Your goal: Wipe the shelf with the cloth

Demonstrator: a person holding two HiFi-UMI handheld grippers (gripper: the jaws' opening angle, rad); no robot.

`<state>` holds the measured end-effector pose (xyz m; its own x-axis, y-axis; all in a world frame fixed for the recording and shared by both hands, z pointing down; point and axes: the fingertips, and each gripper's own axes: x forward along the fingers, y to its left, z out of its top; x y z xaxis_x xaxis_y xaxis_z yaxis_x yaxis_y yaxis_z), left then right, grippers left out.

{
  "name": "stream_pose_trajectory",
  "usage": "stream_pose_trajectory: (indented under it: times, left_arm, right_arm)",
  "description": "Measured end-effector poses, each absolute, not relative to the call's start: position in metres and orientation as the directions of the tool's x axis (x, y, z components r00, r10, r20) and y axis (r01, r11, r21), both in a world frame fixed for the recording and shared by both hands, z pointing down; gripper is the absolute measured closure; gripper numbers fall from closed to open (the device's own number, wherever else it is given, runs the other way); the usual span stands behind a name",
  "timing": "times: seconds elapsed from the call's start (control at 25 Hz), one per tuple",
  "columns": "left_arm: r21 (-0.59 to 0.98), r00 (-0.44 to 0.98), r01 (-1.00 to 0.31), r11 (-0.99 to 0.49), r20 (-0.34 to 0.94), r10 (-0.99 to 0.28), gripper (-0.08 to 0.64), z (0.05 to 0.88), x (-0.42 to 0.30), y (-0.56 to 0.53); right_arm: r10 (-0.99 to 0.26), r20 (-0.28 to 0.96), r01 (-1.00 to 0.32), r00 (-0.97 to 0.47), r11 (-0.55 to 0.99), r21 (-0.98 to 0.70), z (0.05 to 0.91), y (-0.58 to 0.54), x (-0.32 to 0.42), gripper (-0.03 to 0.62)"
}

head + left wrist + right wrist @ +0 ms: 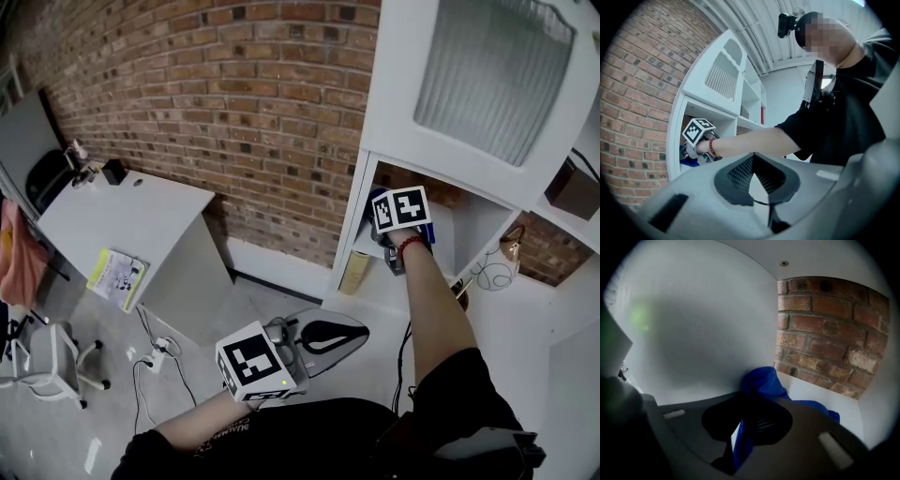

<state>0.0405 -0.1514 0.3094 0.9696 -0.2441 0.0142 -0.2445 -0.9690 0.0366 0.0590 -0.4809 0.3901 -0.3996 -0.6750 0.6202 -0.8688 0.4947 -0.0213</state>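
In the right gripper view, the body of the right gripper (743, 430) hides the lower folds of the blue cloth (761, 380). From the head view, its marker cube (401, 208) covers the jaws, and only slivers of cloth show inside the shelf (349, 225) compartment. Print on the booklet (117, 277) is too small to read.

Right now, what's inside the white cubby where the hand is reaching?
The right gripper, shut on a blue cloth by the white side wall, with brick at the back. The gripper and cloth hide part of the cubby floor.
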Motion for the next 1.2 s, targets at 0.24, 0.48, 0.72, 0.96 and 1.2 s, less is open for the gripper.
stream_pose_trajectory:
  times: [0.24,0.48,0.72,0.96,1.2]
  left_arm:
    - [0.018,0.972,-0.236,-0.972,0.013,-0.235,0.56,0.298,0.05,-0.152]
    - [-0.008,0.982,-0.188,-0.982,0.03,-0.188,0.56,0.292,0.066,-0.146]
    - [-0.019,0.989,-0.144,-0.989,0.037,-0.145,0.56,0.288,0.078,-0.141]
    - [-0.017,0.994,-0.106,-0.994,0.032,-0.107,0.56,0.284,0.089,-0.139]
    - [0.0,0.996,-0.081,-0.997,0.035,-0.081,0.56,0.288,0.091,-0.138]
  right_arm:
    - [-0.665,0.637,-0.885,-0.389,0.461,-0.059,0.392,-0.474,0.079,0.552]
    - [-0.682,0.636,-0.91,-0.361,0.408,-0.079,0.392,-0.47,0.106,0.552]
    - [-0.719,0.629,-0.942,-0.296,0.328,-0.068,0.391,-0.465,0.141,0.552]
    - [-0.739,0.623,-0.959,-0.257,0.273,-0.073,0.39,-0.457,0.165,0.552]
    - [-0.751,0.623,-0.973,-0.219,0.211,-0.087,0.391,-0.458,0.179,0.552]
